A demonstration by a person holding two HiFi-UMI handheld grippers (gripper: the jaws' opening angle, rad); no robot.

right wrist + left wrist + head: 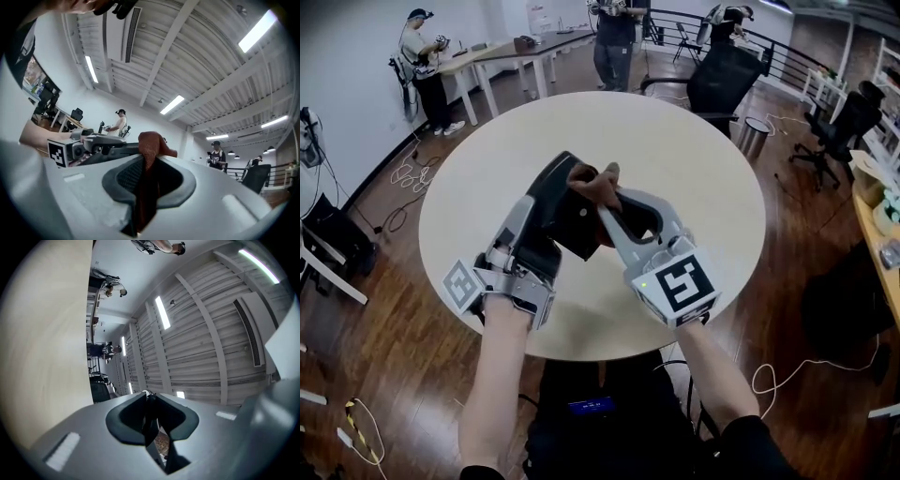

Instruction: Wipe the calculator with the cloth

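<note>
Both grippers are held up over the round table (694,187) in the head view. My left gripper (565,180) is shut on a dark flat calculator (579,230), gripped by its edge and tilted. In the left gripper view the jaws (149,401) are closed on a thin dark edge (151,422) and point up at the ceiling. My right gripper (605,195) is shut on a red-brown cloth (593,184) that rests against the calculator's upper part. In the right gripper view the cloth (152,143) bunches above the closed jaws (147,157) and hangs down between them.
A black office chair (727,80) and a metal bin (755,136) stand behind the table. People stand by desks at the back (614,42). Cables lie on the wooden floor (403,173). The left gripper's marker cube (58,152) shows in the right gripper view.
</note>
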